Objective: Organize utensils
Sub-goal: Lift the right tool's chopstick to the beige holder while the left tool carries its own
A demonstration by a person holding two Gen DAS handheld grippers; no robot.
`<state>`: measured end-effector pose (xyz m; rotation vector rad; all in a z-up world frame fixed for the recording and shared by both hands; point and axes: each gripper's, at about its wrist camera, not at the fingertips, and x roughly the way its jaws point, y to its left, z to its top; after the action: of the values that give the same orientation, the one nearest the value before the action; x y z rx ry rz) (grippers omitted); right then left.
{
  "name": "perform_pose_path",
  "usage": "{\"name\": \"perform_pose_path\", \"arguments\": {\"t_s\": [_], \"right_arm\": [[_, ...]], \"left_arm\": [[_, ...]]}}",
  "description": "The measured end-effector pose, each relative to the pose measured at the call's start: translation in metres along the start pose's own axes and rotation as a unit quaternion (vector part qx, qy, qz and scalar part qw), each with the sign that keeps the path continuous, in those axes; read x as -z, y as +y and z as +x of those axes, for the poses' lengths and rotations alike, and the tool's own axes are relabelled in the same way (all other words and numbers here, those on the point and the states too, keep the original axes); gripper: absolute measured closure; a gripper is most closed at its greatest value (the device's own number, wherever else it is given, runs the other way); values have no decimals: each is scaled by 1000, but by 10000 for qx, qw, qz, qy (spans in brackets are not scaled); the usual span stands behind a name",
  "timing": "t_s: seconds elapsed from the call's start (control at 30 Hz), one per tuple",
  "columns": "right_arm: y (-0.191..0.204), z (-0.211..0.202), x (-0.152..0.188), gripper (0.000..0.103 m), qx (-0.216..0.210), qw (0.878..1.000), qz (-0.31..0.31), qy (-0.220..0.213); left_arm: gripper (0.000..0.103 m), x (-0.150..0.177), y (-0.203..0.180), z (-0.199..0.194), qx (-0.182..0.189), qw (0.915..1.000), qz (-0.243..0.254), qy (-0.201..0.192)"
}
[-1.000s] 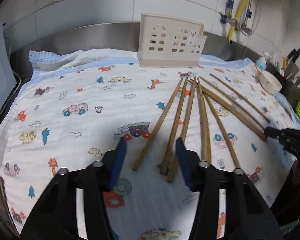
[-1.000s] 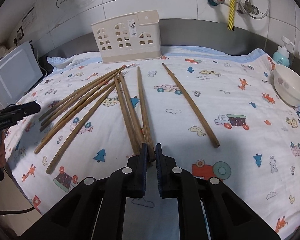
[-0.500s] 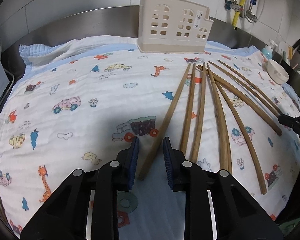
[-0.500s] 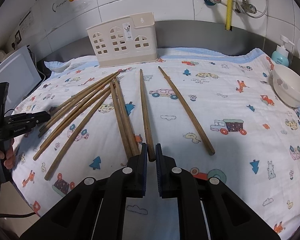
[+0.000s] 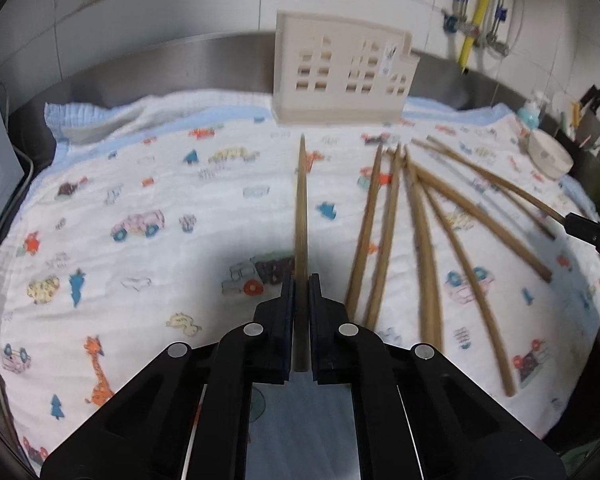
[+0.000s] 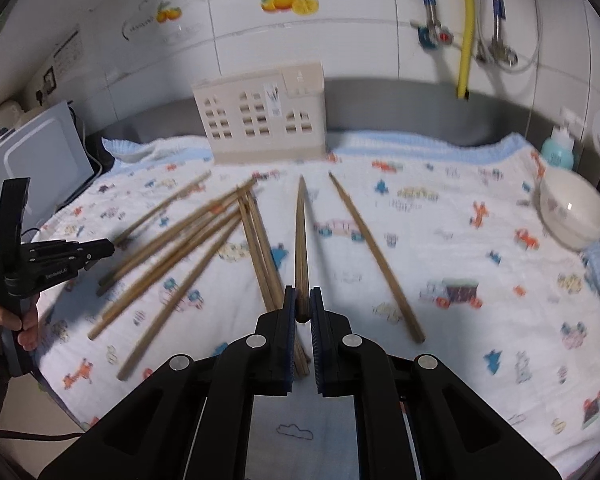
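With each gripper clamped on one wooden chopstick, I judge the pick-up step done and the carry to the holder next. My left gripper [image 5: 300, 286] has its jaws nearly shut on a chopstick [image 5: 301, 208] that runs straight out from the blue pads [image 5: 287, 312] toward the far side, its tip just short of the cream utensil holder [image 5: 342, 70]. My right gripper [image 6: 302, 300] has its jaws drawn in tight on the butt of another chopstick [image 6: 301, 236], which points the same way; a second stick may sit with it, but blur keeps me from telling.

The rest of the chopsticks [image 5: 424, 232] lie fanned on the printed cloth [image 5: 140, 184] to the right of the left gripper, tips converging near the holder. In the right wrist view one chopstick [image 6: 374, 256] lies alone just right of the held one, and a loose bundle [image 6: 188, 240] spreads off to the left. A white bowl [image 6: 572, 212] sits at the far right edge, with a teal bottle [image 6: 556, 152] behind it.

The next move, as I see it, calls for raising each stick, tipping it toward upright and lowering it into the holder's open top without snagging the wall; the long lever of a stick held by its end could let it swing.

As for writing, the holder carries a small sticker [image 6: 274, 98] too blurred to read, the left gripper's body seen from the right wrist [image 6: 56, 270] bears small print I cannot make out, and the wall decals [image 6: 290, 0] show fruit with illegible script.
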<state>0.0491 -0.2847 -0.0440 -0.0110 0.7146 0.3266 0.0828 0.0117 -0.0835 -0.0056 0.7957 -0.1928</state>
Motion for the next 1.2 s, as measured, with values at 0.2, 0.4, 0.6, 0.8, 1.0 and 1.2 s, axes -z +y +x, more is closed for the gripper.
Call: {"name": "perform_pose_path", "arguments": {"t_s": [0.2,0.4,0.6,0.8,1.0,1.2], "right_arm": [[3,-28,-38,96,-42,9989,-185,-428],[8,-45,-83,97,-112,9960,-508,-730],[13,-47,-130,97,-189,9933,-797,-817],[13,-52,-190,97,-266,9903,-926,-1004],[18,-60,-252,97,-202,9859,-1015,-1318],[21,-40,-289,97,-29,9854,-1057,-1332]], "left_arm": [[98,-16,3,-35,190,9990,-32,-407],[98,-41,5,-58,317,9965,-58,-776],[98,-69,3,-63,366,9954,53,-885],[98,-109,0,-77,495,9922,194,-1124],[98,-159,-8,-97,569,9869,424,-1452],[98,-210,-16,-125,548,9768,579,-1986]]}}
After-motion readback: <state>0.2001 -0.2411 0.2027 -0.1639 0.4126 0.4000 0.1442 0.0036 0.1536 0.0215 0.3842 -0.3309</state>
